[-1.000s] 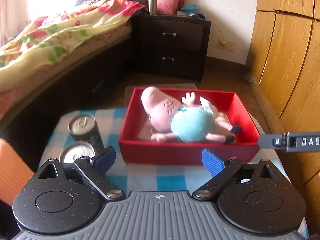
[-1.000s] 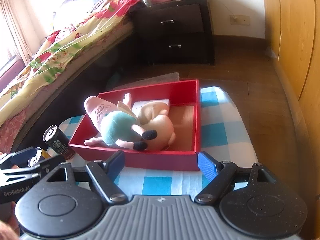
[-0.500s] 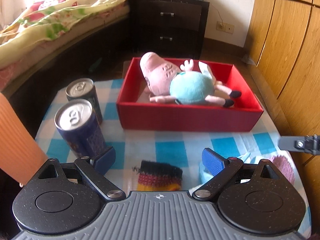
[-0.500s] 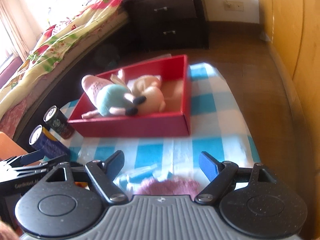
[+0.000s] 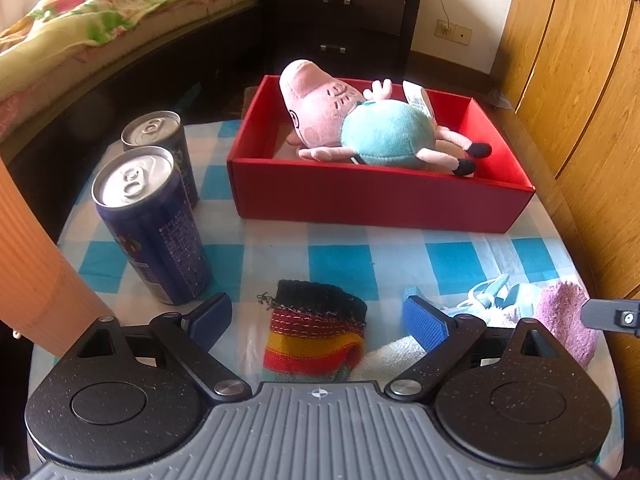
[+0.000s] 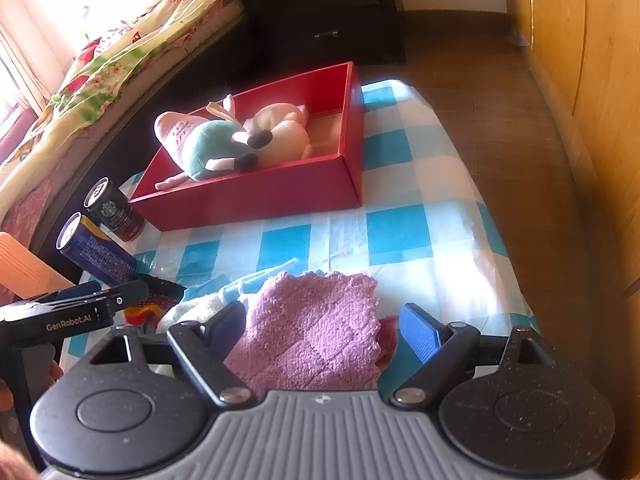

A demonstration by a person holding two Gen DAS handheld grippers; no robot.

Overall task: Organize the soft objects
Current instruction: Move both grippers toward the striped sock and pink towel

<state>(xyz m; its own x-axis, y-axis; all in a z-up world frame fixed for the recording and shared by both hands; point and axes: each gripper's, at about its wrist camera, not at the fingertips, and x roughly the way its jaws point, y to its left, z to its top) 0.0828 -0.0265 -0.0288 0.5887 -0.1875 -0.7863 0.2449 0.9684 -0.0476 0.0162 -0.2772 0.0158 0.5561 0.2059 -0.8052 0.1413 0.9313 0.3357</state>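
Note:
A red box (image 5: pixel 376 200) (image 6: pixel 256 196) at the far end of the checked cloth holds a pink pig plush with a teal body (image 5: pixel 360 128) (image 6: pixel 200 144) and a cream plush (image 6: pixel 280 132). Near the front lie a striped knit pouch (image 5: pixel 316 332), a white towel (image 5: pixel 396 356), a light blue item (image 5: pixel 500 292) and a purple knit cloth (image 6: pixel 316 328) (image 5: pixel 568 320). My left gripper (image 5: pixel 318 318) is open, hovering over the striped pouch. My right gripper (image 6: pixel 324 328) has its jaws opening above the purple cloth, pads apart from it.
Two drink cans (image 5: pixel 156 232) (image 5: pixel 160 144) stand at the left of the cloth. An orange object (image 5: pixel 28 264) rises at the left edge. A bed (image 5: pixel 100 20), a dark nightstand (image 5: pixel 340 20) and wooden wardrobe doors (image 5: pixel 580 80) surround the table.
Both grippers have tilted down and drawn back from the red box, bringing the striped pouch, towel and purple cloth into view beneath them. The right jaws stand slightly wider.

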